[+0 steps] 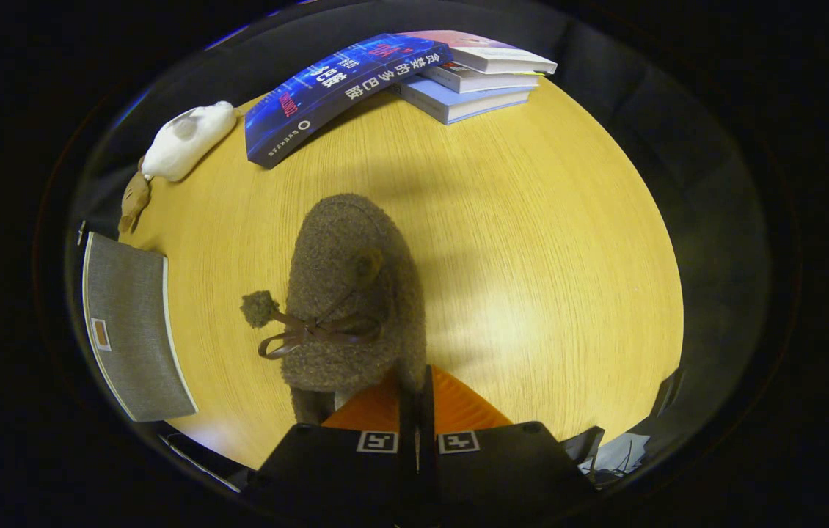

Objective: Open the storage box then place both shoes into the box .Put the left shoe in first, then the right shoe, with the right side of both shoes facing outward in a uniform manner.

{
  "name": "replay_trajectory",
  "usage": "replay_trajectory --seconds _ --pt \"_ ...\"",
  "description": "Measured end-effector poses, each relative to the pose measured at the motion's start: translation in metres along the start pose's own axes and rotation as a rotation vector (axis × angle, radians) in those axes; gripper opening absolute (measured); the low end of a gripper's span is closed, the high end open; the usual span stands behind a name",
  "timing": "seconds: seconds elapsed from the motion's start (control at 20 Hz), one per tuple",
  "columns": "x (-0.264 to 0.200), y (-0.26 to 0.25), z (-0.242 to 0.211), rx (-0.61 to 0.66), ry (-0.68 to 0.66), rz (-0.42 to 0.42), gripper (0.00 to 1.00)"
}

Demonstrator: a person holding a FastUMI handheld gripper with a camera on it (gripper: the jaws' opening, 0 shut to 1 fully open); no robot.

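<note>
Fingers of the gripper stand pressed close together, with a thin edge of the brown fuzzy shoe pinched between them at its near end. Shoe: a woolly slipper-boot with a brown ribbon bow and a small pompom on its left flank; it extends away from the fingers over the tabletop, and whether its sole touches the wood cannot be told. Tabletop: pale yellow wood grain. Left of the shoe, at the tabletop's edge, lies a grey fabric-covered panel with a small tag; whether it is the storage box or its lid cannot be told. Beyond the shoe, at the far side, a stack of books rests, with a blue book leaning against it and sloping down to the wood. Near the far left edge lies a white plush toy, a small brown object just beside it.
</note>
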State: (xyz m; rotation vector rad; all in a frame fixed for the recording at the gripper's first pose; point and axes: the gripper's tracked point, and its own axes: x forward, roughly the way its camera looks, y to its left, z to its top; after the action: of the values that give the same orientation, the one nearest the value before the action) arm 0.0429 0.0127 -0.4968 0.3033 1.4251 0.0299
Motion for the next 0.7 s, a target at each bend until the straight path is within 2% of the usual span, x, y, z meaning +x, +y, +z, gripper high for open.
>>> replay_trajectory --seconds 0.35,0.7 --pt "-0.021 0.008 0.005 0.074 -0.059 0.082 0.05" --pt "-0.074 0.038 0.025 0.125 -0.141 0.181 0.05"
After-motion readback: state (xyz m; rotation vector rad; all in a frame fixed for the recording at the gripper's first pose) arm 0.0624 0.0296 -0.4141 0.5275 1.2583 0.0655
